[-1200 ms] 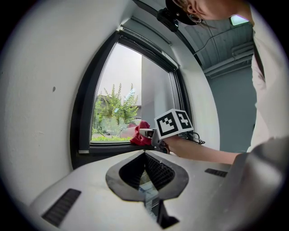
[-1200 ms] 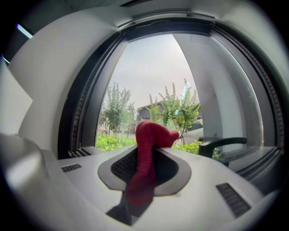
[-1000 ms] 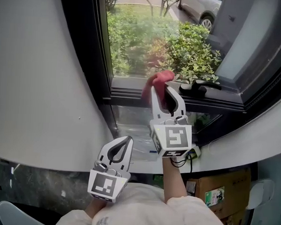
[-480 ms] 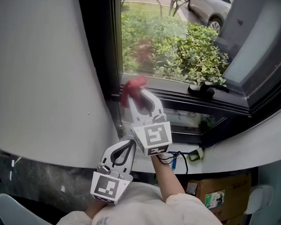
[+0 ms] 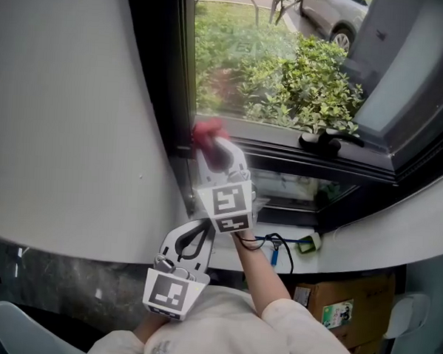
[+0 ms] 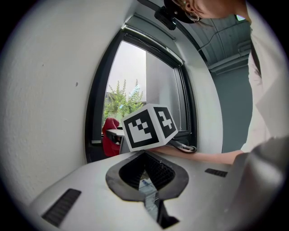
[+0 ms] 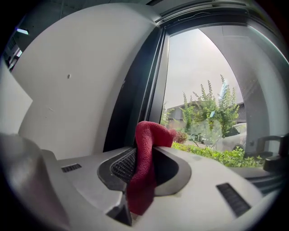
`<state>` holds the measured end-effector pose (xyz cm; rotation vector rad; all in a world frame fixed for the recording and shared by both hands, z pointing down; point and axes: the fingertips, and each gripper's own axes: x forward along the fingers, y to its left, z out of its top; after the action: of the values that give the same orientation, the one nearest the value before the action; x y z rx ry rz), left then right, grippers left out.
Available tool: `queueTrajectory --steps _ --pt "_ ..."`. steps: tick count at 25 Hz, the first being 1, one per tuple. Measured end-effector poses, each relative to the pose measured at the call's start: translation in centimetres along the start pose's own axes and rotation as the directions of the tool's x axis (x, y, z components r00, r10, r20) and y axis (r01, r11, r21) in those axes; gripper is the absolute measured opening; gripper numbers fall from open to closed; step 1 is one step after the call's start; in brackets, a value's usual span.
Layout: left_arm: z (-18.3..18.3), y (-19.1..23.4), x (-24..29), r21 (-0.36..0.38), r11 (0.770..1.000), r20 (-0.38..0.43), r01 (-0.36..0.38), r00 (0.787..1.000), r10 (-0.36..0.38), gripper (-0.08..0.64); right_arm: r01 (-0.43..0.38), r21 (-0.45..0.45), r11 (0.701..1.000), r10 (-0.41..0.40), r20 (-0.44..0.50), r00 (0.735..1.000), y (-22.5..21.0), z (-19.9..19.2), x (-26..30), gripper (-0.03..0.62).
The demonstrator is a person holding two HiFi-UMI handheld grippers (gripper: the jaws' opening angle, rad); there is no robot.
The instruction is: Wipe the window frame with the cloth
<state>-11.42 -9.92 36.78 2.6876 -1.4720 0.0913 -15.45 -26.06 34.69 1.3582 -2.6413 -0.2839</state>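
Observation:
The red cloth (image 5: 207, 130) is bunched at the tip of my right gripper (image 5: 213, 145), which is shut on it. It presses into the lower left corner of the dark window frame (image 5: 172, 74), where the bottom rail (image 5: 297, 156) meets the upright. In the right gripper view the cloth (image 7: 143, 167) hangs between the jaws and folds over the tip. My left gripper (image 5: 202, 225) is shut on nothing, low by my body under the right one. The left gripper view looks past its own shut tips (image 6: 145, 155) to the right gripper's marker cube (image 6: 149, 126) and the cloth (image 6: 109, 137).
A black window handle (image 5: 327, 139) sits on the bottom rail to the right. The white wall (image 5: 69, 113) curves close on the left. A cable (image 5: 273, 245) lies on the white sill (image 5: 367, 232). A cardboard box (image 5: 348, 298) stands below. Shrubs show outside the glass.
My right gripper has slid the cloth leftward along the bottom rail, from near the handle to the frame's left corner. The left gripper has stayed put.

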Motion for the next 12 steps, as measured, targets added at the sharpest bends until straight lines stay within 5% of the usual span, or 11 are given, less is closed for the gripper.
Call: queueTrajectory --steps 12 --pt "0.32 0.05 0.42 0.015 1.0 0.01 -0.006 1.0 0.006 0.009 -0.017 -0.038 0.999 0.016 -0.011 1.0 -0.28 -0.32 0.1 0.095"
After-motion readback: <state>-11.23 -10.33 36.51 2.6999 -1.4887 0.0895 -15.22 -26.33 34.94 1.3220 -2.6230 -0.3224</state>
